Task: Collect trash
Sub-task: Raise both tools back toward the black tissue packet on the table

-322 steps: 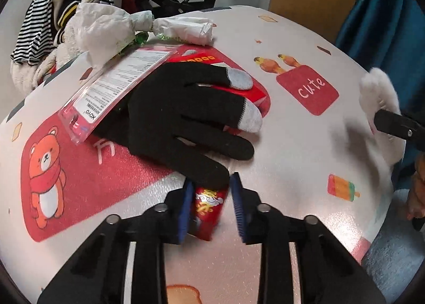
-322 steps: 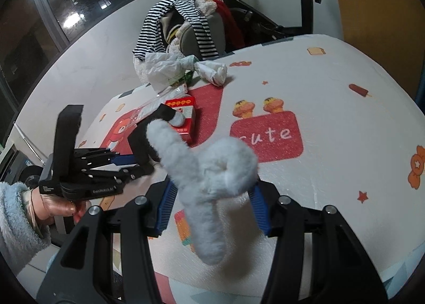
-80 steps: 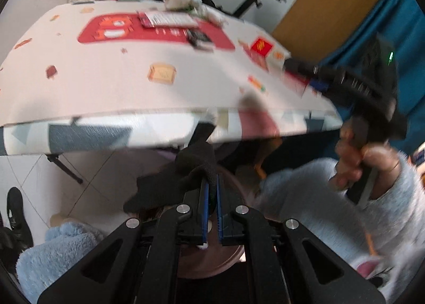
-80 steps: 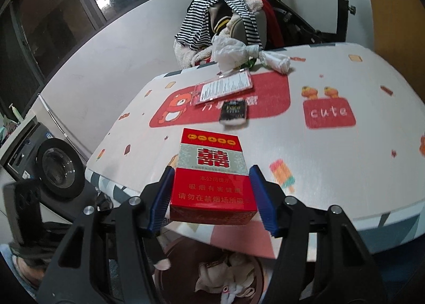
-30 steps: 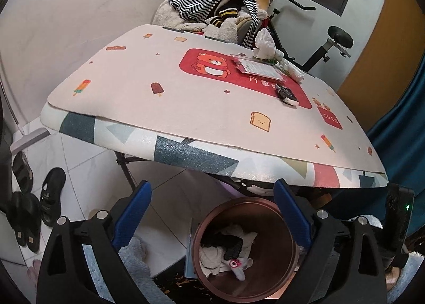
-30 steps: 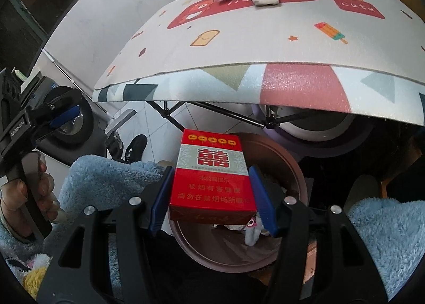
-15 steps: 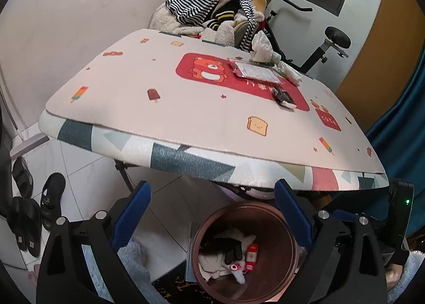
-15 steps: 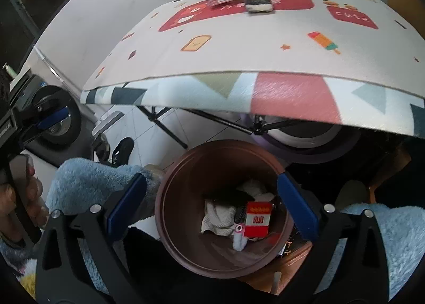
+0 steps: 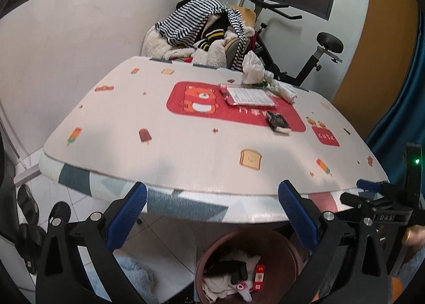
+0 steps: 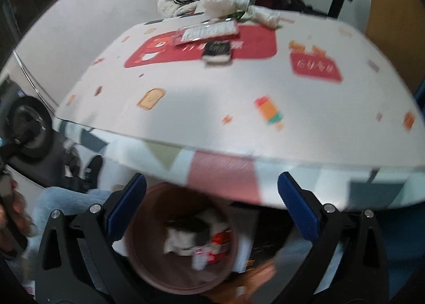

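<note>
A table (image 9: 186, 155) covered with a white cartoon-print mat fills both views, and behind it a chair heaped with striped clothes (image 9: 202, 25) stands against a pale wall, beside an exercise bike (image 9: 305, 59).

Our left gripper (image 9: 212, 216) is spread wide in front of the table's near edge, and we see nothing between its blue pads (image 9: 127, 213). Our right gripper (image 10: 211, 213) is opened just as wide and also holds nothing; its view is blurred.

Below both grippers, on the floor under the table edge, stands a brown round bin (image 9: 287, 253). Inside it we can see a black glove (image 9: 225, 268), some white cloth (image 9: 217, 286) and a small red box (image 9: 259, 277) lying together. From the right wrist the same bin (image 10: 140, 258) shows only smeared white and red shapes.

Further out on the table, a small dark packet (image 9: 277, 122) lies on the red bear panel, apart from a flat clear package with a printed label (image 9: 249, 96). Beyond that, near the far edge, lie crumpled white wrappers (image 9: 255, 71). In the left wrist view the right gripper's body, with a green light (image 9: 417, 161), shows at the right border.
</note>
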Demonstrator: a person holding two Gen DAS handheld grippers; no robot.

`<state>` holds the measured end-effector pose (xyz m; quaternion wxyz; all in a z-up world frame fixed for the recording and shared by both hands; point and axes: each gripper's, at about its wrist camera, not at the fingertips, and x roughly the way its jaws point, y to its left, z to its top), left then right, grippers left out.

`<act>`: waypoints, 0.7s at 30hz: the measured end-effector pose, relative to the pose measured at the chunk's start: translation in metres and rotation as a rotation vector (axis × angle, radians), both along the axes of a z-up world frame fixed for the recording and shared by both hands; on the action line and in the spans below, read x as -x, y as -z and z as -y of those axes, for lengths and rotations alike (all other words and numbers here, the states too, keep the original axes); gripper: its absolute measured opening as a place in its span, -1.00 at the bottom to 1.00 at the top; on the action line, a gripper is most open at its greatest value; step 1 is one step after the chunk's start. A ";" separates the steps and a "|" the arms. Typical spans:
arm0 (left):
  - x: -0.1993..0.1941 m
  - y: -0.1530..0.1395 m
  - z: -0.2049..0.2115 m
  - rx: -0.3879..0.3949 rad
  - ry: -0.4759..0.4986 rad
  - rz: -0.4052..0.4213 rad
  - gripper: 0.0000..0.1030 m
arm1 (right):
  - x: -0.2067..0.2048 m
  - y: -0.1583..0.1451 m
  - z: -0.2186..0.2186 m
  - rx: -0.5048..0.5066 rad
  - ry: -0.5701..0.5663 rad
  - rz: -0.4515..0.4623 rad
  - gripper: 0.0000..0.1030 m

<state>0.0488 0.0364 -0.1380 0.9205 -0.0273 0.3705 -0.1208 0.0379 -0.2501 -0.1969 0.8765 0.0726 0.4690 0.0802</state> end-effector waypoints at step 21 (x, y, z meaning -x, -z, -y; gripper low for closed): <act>-0.069 -0.027 -0.011 -0.052 -0.059 0.090 0.89 | -0.088 -0.016 0.021 0.056 -0.054 0.005 0.89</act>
